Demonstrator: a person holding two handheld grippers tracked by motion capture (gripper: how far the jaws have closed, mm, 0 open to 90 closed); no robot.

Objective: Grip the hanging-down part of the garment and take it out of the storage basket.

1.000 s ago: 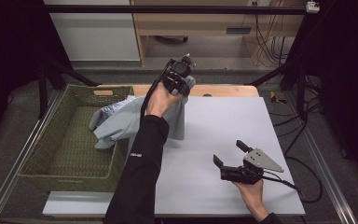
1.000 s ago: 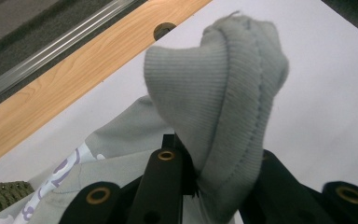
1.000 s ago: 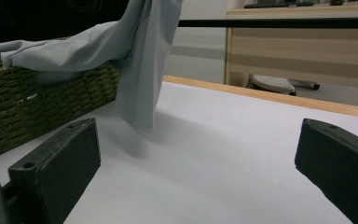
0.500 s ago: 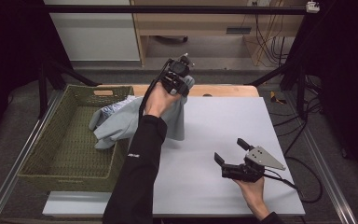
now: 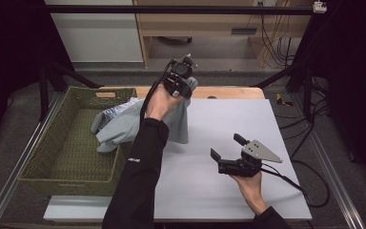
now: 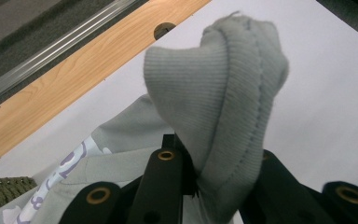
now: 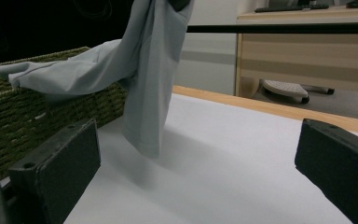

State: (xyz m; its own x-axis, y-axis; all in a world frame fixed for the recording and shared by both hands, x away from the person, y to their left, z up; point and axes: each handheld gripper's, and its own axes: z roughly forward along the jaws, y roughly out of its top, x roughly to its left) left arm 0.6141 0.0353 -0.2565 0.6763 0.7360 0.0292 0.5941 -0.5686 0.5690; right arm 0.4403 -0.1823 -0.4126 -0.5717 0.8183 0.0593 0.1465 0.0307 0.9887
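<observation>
Grey garment (image 5: 138, 125) hangs pinched in my raised left claw (image 5: 178, 82), trailing over the woven basket (image 5: 52, 167); my right claw (image 5: 228, 151) hovers spread above the table (image 5: 228, 119).

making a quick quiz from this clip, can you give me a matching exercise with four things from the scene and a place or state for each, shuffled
Things:
1. left gripper
2. right gripper
3. grey garment
4. woven basket

Places or states:
A. sits off the left edge of the white tabletop
B. jaws spread, nothing between them, low over the table
C. raised, clamped on a ribbed cloth edge
D. hangs from a gripper, with part draped over a rim

Pairs: 1-C, 2-B, 3-D, 4-A
</observation>
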